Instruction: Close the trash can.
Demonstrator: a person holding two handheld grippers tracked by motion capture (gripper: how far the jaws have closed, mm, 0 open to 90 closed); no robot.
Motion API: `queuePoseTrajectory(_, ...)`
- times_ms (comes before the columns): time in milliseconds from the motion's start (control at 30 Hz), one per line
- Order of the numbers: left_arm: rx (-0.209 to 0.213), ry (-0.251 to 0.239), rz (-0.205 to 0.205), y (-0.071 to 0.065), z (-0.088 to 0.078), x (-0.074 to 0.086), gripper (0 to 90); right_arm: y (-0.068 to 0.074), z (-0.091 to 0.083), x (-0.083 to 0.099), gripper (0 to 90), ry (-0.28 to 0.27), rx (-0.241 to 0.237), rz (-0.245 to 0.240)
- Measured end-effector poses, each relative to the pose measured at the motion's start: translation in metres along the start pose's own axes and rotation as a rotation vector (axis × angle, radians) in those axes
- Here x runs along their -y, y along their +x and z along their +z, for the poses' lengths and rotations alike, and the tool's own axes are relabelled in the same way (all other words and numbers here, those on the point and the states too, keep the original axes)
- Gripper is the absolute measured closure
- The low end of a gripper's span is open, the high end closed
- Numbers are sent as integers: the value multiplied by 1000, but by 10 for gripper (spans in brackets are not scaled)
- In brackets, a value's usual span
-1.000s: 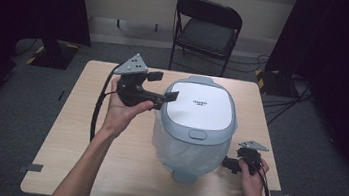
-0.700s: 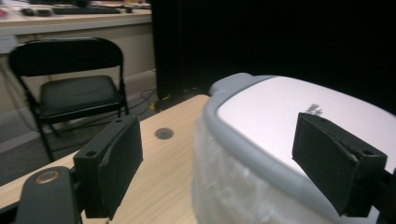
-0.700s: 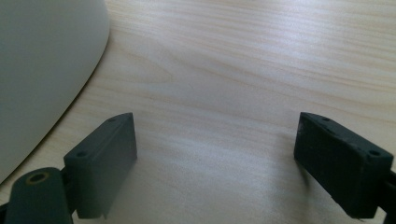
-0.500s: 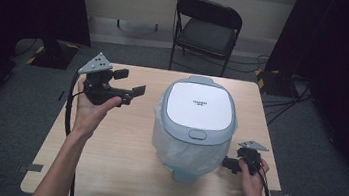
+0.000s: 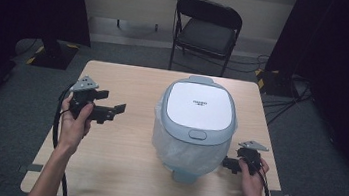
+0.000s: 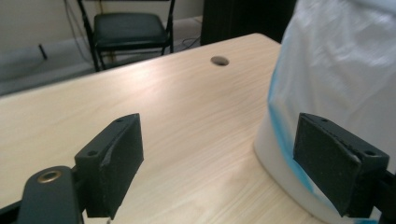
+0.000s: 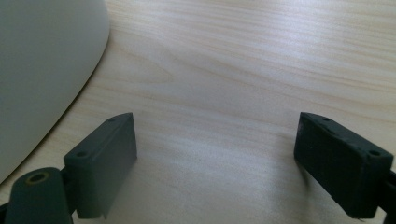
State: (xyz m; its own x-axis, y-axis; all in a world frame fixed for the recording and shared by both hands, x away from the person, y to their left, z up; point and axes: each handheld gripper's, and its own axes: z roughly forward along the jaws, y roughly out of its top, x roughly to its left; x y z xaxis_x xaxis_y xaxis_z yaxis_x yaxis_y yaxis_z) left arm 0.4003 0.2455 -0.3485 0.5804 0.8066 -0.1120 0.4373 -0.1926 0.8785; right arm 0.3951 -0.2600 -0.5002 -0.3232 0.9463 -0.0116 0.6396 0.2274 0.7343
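Observation:
A white and grey rice cooker (image 5: 198,115) stands in the middle of the wooden table (image 5: 118,171), its lid down and its lower body wrapped in thin clear plastic (image 5: 177,143). My left gripper (image 5: 120,108) is held above the table's left part, well apart from the cooker, open and empty; in the left gripper view the plastic-wrapped cooker (image 6: 341,70) rises at the right. My right gripper (image 5: 225,161) rests low at the cooker's right front, open, nothing between its fingers; the cooker's base (image 7: 42,70) shows at the left of the right gripper view.
A black folding chair (image 5: 207,29) stands behind the table's far edge. A round cable hole (image 6: 219,60) sits in the tabletop near the far side. Cables trail from both grippers off the front edge. Dark curtains flank the room.
My left gripper has drawn back leftward and toward the person, away from the cooker's lid to the table's left part. The right gripper has stayed put.

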Motion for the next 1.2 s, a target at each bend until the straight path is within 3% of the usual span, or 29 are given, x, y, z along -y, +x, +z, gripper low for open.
queuePoseTrajectory(67,-11,38,8,4,1,8,159,0,0,0,120,0,0,0)
queuePoseTrajectory(267,-7,92,-56,21,1,40,167,0,0,0,120,0,0,0)
queuePoseTrajectory(367,-60,142,-54,28,0,58,168,0,0,0,120,0,0,0)
queuePoseTrajectory(467,-76,164,-93,34,3,76,168,0,0,0,120,0,0,0)
queuePoseTrajectory(633,-158,268,-94,41,17,108,172,0,0,0,120,0,0,0)
queuePoseTrajectory(800,-169,287,-96,46,19,124,174,0,0,0,120,0,0,0)
queuePoseTrajectory(933,-204,345,-54,46,21,138,172,0,0,0,120,0,0,0)
queuePoseTrajectory(1133,-233,324,-29,49,23,148,150,0,0,0,120,0,0,0)
queuePoseTrajectory(1200,-246,268,-76,52,23,151,156,0,0,0,120,0,0,0)
